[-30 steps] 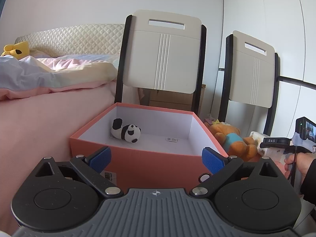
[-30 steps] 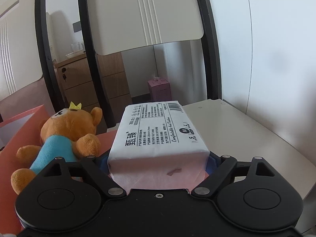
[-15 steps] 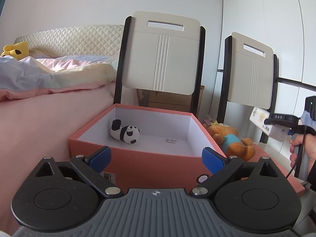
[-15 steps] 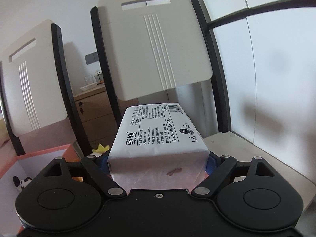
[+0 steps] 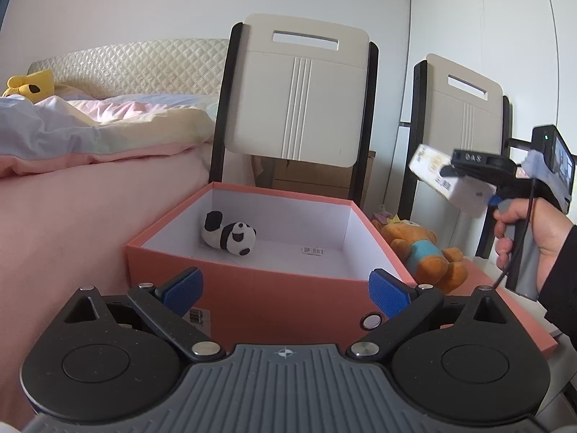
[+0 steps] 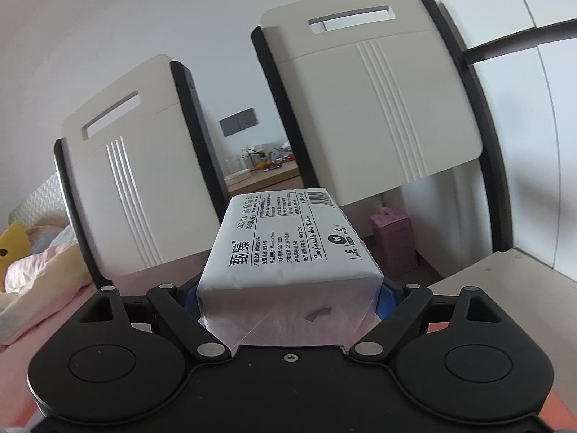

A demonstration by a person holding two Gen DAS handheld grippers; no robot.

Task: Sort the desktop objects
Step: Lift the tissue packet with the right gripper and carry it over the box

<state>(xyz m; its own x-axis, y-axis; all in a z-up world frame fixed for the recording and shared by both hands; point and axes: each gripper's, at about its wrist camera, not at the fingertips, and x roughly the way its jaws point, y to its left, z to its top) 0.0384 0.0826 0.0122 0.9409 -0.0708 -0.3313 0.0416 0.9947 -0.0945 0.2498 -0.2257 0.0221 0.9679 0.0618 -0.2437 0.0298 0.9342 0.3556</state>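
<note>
The right hand-held gripper (image 6: 290, 301), clamped on the tissue pack (image 6: 288, 249), must carry it over the box (image 5: 274, 288); the left hand-held gripper (image 5: 286, 287) gapes empty.

My left claw (image 5: 286, 287) stays low and level, its blue pads spread wide with nothing between them. My right claw (image 6: 290, 297) is raised, jaws clamped on a pack (image 6: 288, 249), my right hand (image 5: 524, 229) wrapped around its grip.

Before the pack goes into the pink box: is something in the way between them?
Nothing visible. The right claw holds the tissue pack in the air, right of the open pink box. The panda toy lies at the box's back left.
</note>
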